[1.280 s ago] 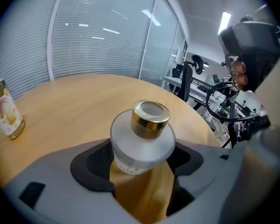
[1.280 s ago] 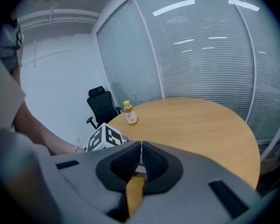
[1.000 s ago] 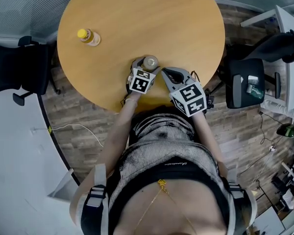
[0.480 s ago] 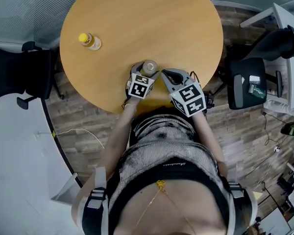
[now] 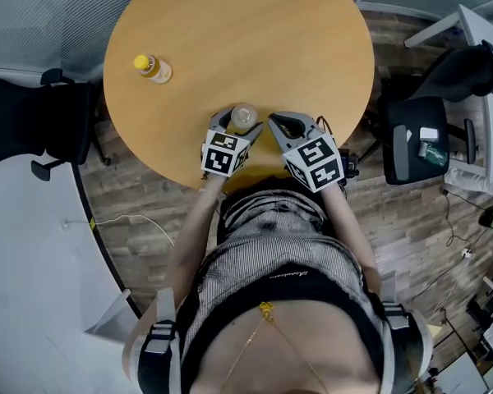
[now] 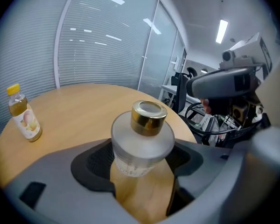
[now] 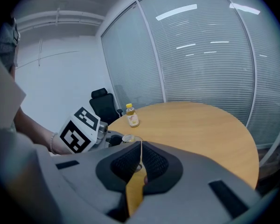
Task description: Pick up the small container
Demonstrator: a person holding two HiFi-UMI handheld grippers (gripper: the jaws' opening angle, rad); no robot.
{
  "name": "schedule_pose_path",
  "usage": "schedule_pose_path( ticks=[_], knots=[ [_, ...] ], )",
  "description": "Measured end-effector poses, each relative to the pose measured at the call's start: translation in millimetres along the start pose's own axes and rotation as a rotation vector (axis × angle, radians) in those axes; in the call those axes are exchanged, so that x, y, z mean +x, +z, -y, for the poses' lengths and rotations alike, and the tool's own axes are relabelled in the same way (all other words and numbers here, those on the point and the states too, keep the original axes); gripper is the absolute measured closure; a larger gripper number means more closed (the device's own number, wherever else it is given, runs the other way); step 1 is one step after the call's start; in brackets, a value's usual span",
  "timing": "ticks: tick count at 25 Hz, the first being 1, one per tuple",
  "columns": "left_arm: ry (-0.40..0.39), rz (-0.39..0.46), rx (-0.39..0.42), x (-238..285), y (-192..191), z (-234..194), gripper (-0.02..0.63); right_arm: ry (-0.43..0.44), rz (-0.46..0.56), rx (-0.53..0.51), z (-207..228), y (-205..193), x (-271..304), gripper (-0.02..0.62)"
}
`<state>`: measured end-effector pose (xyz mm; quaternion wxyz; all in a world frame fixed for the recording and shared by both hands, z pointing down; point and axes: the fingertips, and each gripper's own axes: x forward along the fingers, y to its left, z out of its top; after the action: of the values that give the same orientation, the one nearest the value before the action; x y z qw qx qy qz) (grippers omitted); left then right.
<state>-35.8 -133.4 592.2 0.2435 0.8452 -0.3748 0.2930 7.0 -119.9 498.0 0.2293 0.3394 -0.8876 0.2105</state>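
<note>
1. Fingers (image 6: 91, 164) of left gripper (image 6: 141, 158) clamped on small container (image 6: 141, 148), pads on frosted body below gold cap (image 6: 149, 117).
2. Small container at near edge of bench (image 5: 255, 31); whether base touches it, cannot tell.
3. Judgement: steady squeeze, raise straight up, cap level; round body could slip.
4. Right gripper (image 7: 140, 160) just beside, fingers pressed together, empty.
5. Yellow-capped bottle (image 5: 152, 67) well apart, far-left of bench.
</note>
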Motion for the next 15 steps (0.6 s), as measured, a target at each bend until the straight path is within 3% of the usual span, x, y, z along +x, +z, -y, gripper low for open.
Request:
schedule_pose_path(
  ticks=[9,15],
  knots=[
    [0.022,0.042,-0.087,-44,31,4,0.265,0.020,0.001,-0.015,-1,4,2,0.572],
    [0.036,0.066,-0.081,-68,49,8,0.265,0.037,-0.002,-0.023,-4,5,5,0.572]
  ],
)
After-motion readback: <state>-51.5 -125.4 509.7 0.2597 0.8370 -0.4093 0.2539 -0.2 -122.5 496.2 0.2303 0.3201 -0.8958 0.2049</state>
